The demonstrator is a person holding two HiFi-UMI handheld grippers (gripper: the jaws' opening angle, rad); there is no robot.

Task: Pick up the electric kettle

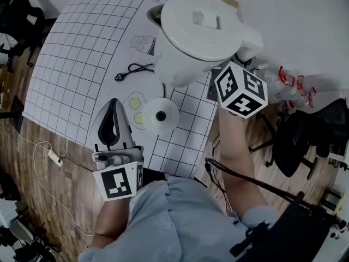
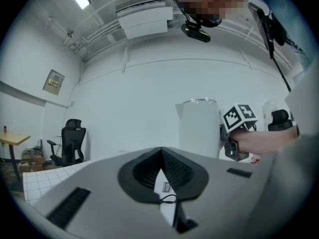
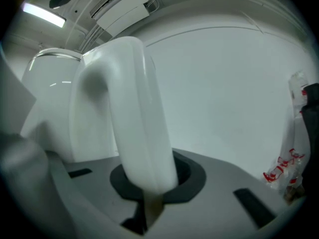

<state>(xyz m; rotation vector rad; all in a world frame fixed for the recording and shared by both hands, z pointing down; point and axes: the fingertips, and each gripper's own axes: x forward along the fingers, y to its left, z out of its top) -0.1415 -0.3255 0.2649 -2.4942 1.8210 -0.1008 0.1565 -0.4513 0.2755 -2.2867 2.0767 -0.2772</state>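
White plastic is all we have hold of. The right gripper point(image 3: 149, 185) has its fingers clamped on the curved handle point(image 3: 132, 108) of the electric kettle point(image 1: 199, 34), which hangs above the far part of the gridded worktop point(image 1: 71, 64) and looks clear of its round base point(image 1: 160, 115).

The body sits entirely to one side of the grip, so we judge the main risk to be the kettle pivoting or sagging. The smooth, rounded handle could rotate or creep between the fingers. A quick swing or tilt would make that worse, and any water inside would add to the pull, though we cannot see whether there is any.

The left gripper point(image 1: 112, 111) hovers near the worktop's front edge, just beside the base, its fingers shut on nothing. If the kettle dropped, it would land on the base or close to that gripper.

A black plug and cord point(image 1: 133, 70) lie on the mat to the left, apart from the kettle. Red-printed plastic wrapping point(image 1: 294, 85) and a black office chair point(image 1: 311, 135) stand off to the right, beyond the worktop. Nothing we can see blocks the way upward.
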